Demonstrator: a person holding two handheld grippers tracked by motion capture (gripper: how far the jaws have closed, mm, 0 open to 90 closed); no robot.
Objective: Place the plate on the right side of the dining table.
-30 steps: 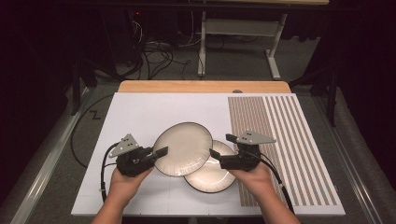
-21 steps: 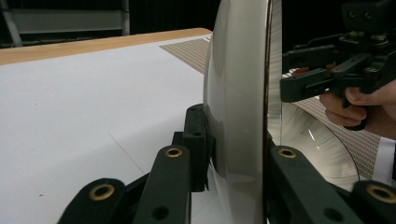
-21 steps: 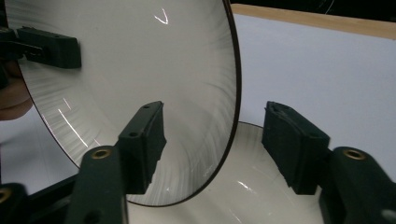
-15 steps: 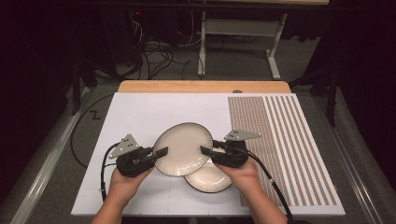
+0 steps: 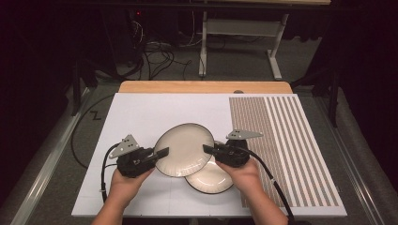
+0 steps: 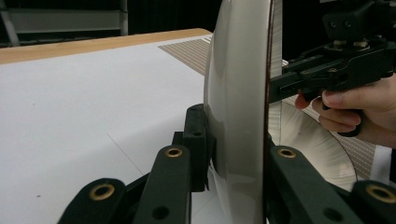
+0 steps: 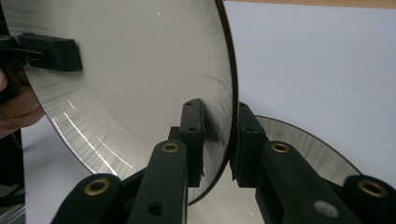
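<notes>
A cream plate with a dark rim is held tilted above the white board. My left gripper is shut on its left rim; in the left gripper view the plate stands edge-on between my pads. My right gripper has just been closing its jaws on the opposite rim, and in the right gripper view both pads press the plate around its edge. A second, matching plate lies flat on the board beneath, partly covered by the held one.
The white board covers the table, with a striped mat along its right side and a wooden edge at the far end. Cables and a stand's legs lie on the floor beyond.
My right gripper has moved left from beside the lower plate to the upper plate's right rim, and its jaws have closed on it. The left gripper has kept its grip and place.
</notes>
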